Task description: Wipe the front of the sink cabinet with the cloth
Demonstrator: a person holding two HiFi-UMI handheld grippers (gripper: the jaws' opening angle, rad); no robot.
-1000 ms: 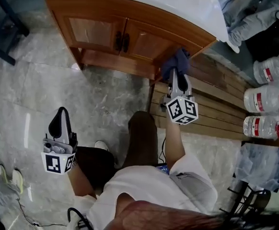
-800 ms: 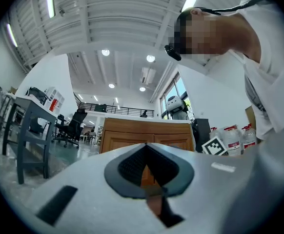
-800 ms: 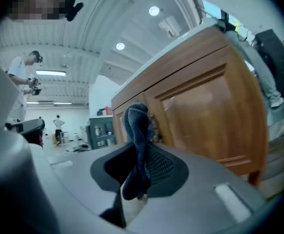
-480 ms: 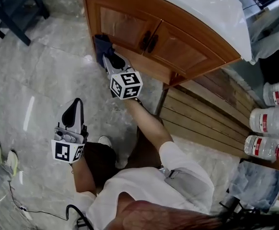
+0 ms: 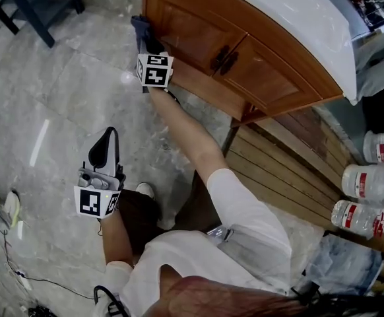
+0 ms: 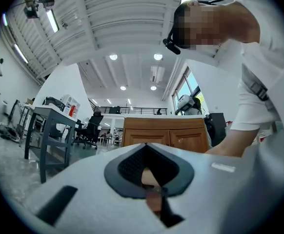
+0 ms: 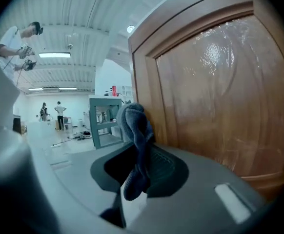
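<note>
The sink cabinet (image 5: 198, 41) is brown wood with two doors and dark handles (image 5: 222, 58), under a white top. My right gripper (image 5: 146, 45) reaches to the cabinet's left end, shut on a dark blue cloth (image 5: 141, 26) that lies against the wood. In the right gripper view the bunched cloth (image 7: 134, 130) stands up between the jaws of the right gripper (image 7: 137, 179), close beside the left door panel (image 7: 220, 91). My left gripper (image 5: 103, 152) hangs low over the floor, away from the cabinet. The left gripper (image 6: 149, 179) is shut and holds nothing; the cabinet (image 6: 164, 134) shows far ahead.
A wooden slat platform (image 5: 278, 170) lies right of the cabinet, with water bottles (image 5: 370, 183) at its far side. Dark blue table legs (image 5: 40, 5) stand at the upper left. A cable (image 5: 20, 276) and light shoes (image 5: 7, 207) lie on the marble floor at left.
My right gripper has carried the cloth along the cabinet front from its right end to its left end. The left gripper has stayed about where it was.
</note>
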